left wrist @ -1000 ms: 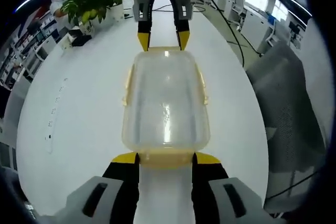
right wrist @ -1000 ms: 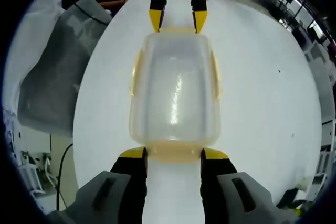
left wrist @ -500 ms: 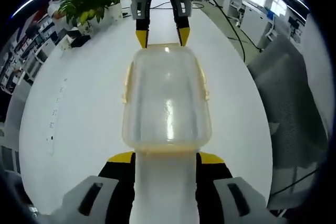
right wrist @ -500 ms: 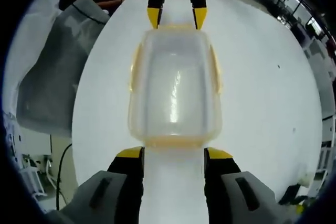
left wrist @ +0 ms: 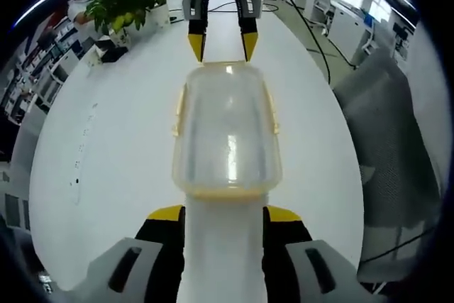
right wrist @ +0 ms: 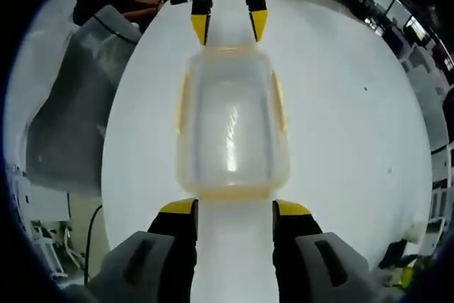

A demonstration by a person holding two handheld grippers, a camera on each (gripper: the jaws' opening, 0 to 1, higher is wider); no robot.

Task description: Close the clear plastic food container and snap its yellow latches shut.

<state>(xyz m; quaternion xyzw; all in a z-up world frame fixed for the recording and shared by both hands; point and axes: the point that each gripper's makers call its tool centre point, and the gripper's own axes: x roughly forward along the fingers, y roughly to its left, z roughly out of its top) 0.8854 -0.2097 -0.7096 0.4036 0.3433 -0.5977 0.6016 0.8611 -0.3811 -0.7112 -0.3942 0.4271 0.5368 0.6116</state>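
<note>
The left tool (left wrist: 223, 212) is spread wide and released, its jaws apart from the container (left wrist: 227, 133) lying just ahead on the white desk (left wrist: 106, 161). The right tool (right wrist: 234, 207) is likewise released at the container's opposite end. Yellow latches (right wrist: 279, 101) line the long sides; whether they are snapped is unclear.

Both grippers (left wrist: 223, 212) (right wrist: 235, 207) backed off container (left wrist: 227, 133) ends; fingers slightly wider apart.
</note>
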